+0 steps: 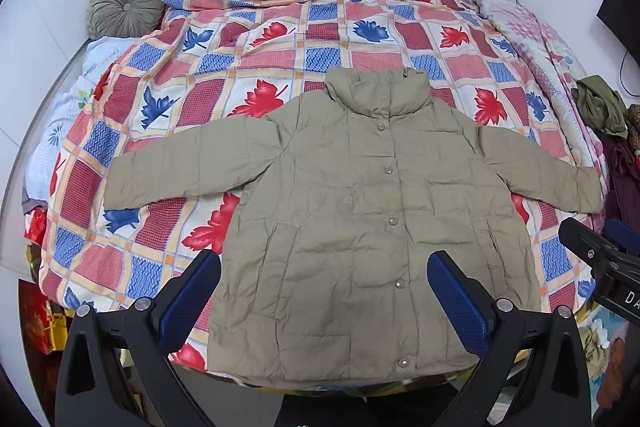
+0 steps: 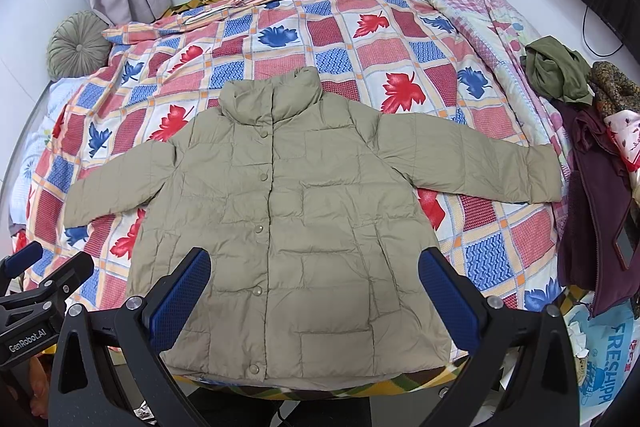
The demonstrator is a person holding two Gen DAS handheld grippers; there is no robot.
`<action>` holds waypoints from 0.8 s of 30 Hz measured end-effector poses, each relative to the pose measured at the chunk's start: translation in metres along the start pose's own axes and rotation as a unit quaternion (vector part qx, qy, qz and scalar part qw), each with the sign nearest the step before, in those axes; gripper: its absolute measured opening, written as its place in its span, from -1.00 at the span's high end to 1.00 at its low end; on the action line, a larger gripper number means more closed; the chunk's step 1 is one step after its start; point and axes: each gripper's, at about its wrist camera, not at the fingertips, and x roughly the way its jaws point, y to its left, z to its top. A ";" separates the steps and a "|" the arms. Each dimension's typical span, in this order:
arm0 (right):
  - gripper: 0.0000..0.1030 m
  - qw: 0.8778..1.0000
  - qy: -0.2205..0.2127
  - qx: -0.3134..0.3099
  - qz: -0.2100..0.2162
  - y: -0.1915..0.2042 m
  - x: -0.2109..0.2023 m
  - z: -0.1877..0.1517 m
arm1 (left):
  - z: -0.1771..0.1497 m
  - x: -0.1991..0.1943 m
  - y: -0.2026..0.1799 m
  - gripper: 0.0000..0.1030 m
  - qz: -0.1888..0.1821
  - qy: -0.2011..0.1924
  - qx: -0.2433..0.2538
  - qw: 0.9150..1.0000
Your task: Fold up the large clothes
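Left gripper, right gripper: both spread wide, empty | khaki jacket: flat, buttoned, sleeves outstretched on bed

Left gripper: jaws spread wide, blue textured pads facing inward, nothing between them. Held level, pointing forward and slightly down. Black finger mounts symmetric at lower frame edge.

Right gripper: jaws likewise spread wide, blue pads bare, nothing clamped. Same forward, slightly downward attitude.

The two grippers sit side by side, near each other but apart: each one's body shows at the inner edge of the other's wrist view.
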 end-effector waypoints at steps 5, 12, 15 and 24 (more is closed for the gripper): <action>-1.00 1.000 0.000 0.000 0.000 0.000 0.001 0.000 | 0.000 0.000 0.000 -1.00 0.000 0.001 0.000 1.000; -1.00 1.000 0.000 0.000 0.000 0.000 0.000 0.000 | 0.000 0.000 -0.001 -1.00 0.001 0.000 0.000 1.000; -1.00 1.000 0.000 0.000 0.000 0.000 0.000 0.000 | 0.000 0.000 -0.001 -1.00 0.001 0.001 0.000 1.000; -1.00 1.000 -0.001 0.000 0.000 0.000 0.000 0.000 | 0.000 0.000 -0.001 -1.00 0.001 0.000 0.001 1.000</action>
